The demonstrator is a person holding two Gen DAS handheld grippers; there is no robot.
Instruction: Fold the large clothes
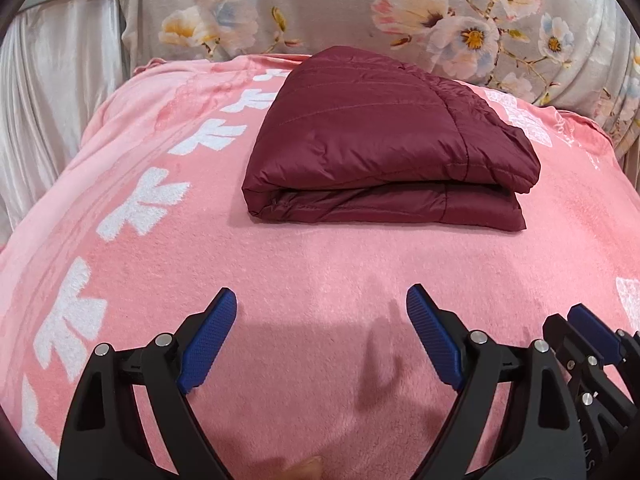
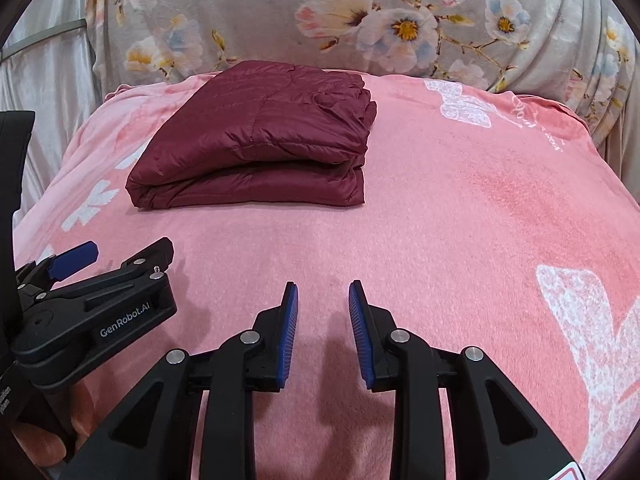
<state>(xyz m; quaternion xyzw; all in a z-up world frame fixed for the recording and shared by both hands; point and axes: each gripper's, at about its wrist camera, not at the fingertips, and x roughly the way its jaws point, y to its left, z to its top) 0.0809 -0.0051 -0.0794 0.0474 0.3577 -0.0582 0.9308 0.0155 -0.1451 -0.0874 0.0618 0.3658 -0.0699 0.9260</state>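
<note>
Maroon jacket (image 1: 384, 136), quilted and shiny, lies folded into a thick, roughly square bundle on a pink blanket (image 1: 320, 280) patterned with white shapes. We see the jacket toward the far end of the blanket, just in front of a grey floral cushion (image 1: 320, 8) that rises behind it, with pale satin fabric (image 1: 60, 92) hanging at the far left. The bundle shows two stacked layers along its near edge, the upper one puffier and rounded. We hold both grippers low over the near part of the blanket, well apart from the jacket and touching nothing. Our left gripper (image 1: 322, 336) has its blue-padded fingers (image 1: 208, 344) spread wide, with only bare blanket between them. Our right gripper (image 2: 323, 328) has its fingers (image 2: 289, 336) parted by a narrow gap, also with nothing between them. In the right wrist view the left gripper (image 2: 116, 258) appears at the lower left, just beside the right one, and the jacket (image 2: 256, 140) sits up and to the left of centre. In the left wrist view the right gripper's tip (image 1: 592, 332) shows at the lower right edge. Shadows of the fingers fall on the blanket beneath them.
</note>
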